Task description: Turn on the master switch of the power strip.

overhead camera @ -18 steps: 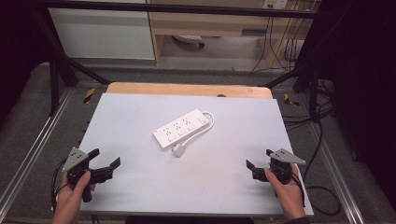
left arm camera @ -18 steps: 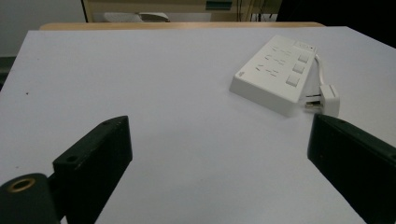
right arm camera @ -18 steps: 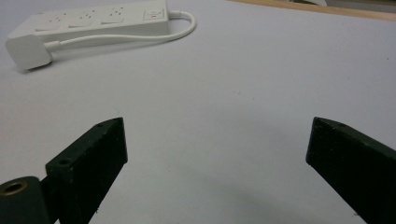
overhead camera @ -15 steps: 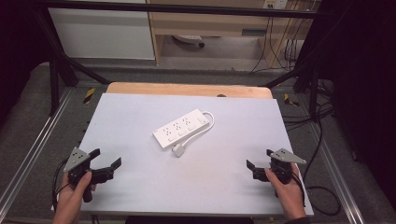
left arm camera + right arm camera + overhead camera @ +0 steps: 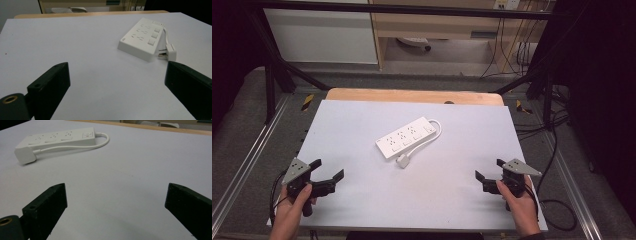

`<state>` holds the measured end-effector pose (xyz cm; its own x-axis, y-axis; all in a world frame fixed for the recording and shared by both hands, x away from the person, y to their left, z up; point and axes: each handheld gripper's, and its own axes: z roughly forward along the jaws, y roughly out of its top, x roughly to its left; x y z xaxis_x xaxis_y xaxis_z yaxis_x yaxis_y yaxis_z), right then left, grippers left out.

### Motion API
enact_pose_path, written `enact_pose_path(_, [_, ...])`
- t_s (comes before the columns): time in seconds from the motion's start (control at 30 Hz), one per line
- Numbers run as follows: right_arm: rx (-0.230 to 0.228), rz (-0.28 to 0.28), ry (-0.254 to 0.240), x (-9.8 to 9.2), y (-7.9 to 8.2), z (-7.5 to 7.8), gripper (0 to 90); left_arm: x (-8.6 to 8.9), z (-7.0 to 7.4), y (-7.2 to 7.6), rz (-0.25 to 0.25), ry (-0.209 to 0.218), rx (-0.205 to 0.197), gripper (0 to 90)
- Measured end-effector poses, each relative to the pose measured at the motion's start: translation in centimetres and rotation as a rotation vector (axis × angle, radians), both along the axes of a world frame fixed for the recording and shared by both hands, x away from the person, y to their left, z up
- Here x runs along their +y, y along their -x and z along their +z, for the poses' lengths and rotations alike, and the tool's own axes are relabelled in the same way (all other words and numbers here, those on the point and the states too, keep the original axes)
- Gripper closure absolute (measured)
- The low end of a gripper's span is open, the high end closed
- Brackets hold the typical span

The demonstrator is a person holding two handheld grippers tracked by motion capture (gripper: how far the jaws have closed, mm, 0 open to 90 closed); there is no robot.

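Power strip: the white plastic three-socket power strip (image 5: 405, 137) lay mid-desk, its cord looped back so the white plug (image 5: 403, 161) rested just beside its near end.
Left claw: your left claw (image 5: 328, 176) hovered near the desk's left edge, jaws wide, holding nothing.
Right claw: your right claw (image 5: 488, 170) sat near the right edge, equally wide and empty.
Change: nothing had shifted since half a second earlier; both hands stayed put.
Meaning: I judged the reach for the strip had not begun.
Desk: the pale grey desk (image 5: 362, 120) carried nothing else.
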<state>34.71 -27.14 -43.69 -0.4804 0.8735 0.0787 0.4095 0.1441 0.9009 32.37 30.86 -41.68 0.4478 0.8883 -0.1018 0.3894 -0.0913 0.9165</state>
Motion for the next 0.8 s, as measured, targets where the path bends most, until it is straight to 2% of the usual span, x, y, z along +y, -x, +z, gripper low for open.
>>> enact_pose_path(0.3, [-0.035, 0.006, -0.029, 0.3, 0.0, 0.6, 3.9, 0.0, 0.0, 0.1, -0.007, 0.006, 0.002, 6.2])
enact_pose_path(0.6, [-0.036, -0.011, -0.051, 0.4, -0.1, 0.8, 3.8, -0.1, 0.1, 0.1, -0.01, 0.018, -0.006, 6.0])
enact_pose_path(0.73, [-0.038, -0.037, -0.058, 0.4, -0.1, 1.1, 3.0, -0.1, 0.1, 0.1, -0.014, 0.021, -0.01, 6.0])
enact_pose_path(0.77, [-0.034, -0.061, -0.063, 0.3, -0.4, 1.2, 3.4, -0.1, 0.1, 0.1, -0.014, 0.024, -0.01, 6.0])
enact_pose_path(0.8, [-0.029, -0.056, -0.063, 0.3, -0.4, 1.3, 2.8, -0.1, 0.2, 0.1, -0.016, 0.026, -0.012, 6.0])
